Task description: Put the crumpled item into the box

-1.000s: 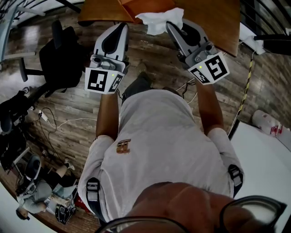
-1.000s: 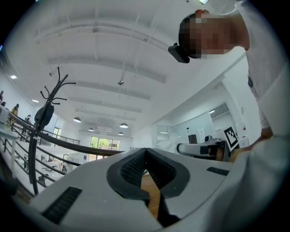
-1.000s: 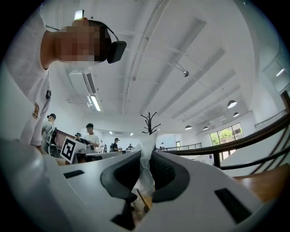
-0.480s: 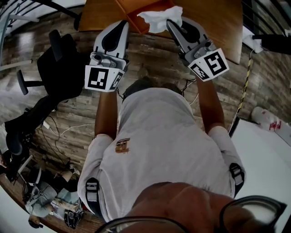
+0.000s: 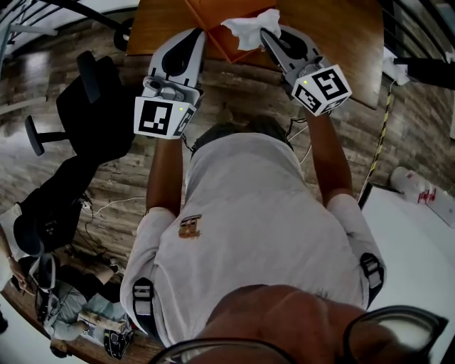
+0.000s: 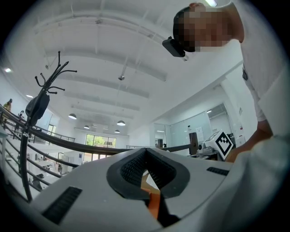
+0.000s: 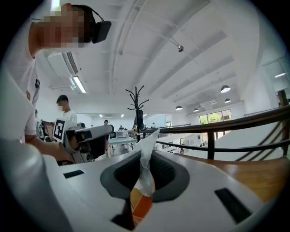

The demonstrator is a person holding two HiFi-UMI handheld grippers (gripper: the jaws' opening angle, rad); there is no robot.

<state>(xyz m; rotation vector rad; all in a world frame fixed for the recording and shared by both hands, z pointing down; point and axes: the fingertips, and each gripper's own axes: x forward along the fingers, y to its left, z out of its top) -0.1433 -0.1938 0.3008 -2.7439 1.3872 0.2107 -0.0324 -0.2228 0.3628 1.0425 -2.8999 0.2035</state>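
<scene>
A crumpled white tissue (image 5: pixel 250 27) hangs over the near corner of the orange box (image 5: pixel 226 20) on the wooden table (image 5: pixel 334 35). My right gripper (image 5: pixel 266 33) is shut on it. In the right gripper view the tissue (image 7: pixel 146 168) stands pinched between the dark pads, with orange showing below it. My left gripper (image 5: pixel 195 35) is beside the box's left edge. Its jaws meet at the tips with nothing between them (image 6: pixel 146 152).
A black office chair (image 5: pixel 96 106) stands to the left on the wood-plank floor. Cables (image 5: pixel 106 206) lie on the floor. A white surface (image 5: pixel 412 249) is at lower right. The person's torso fills the middle of the head view. A railing (image 7: pixel 217 131) runs behind the table.
Both grippers have moved forward to the table. The tissue, held by the right gripper throughout, now hangs over the box's near corner.
</scene>
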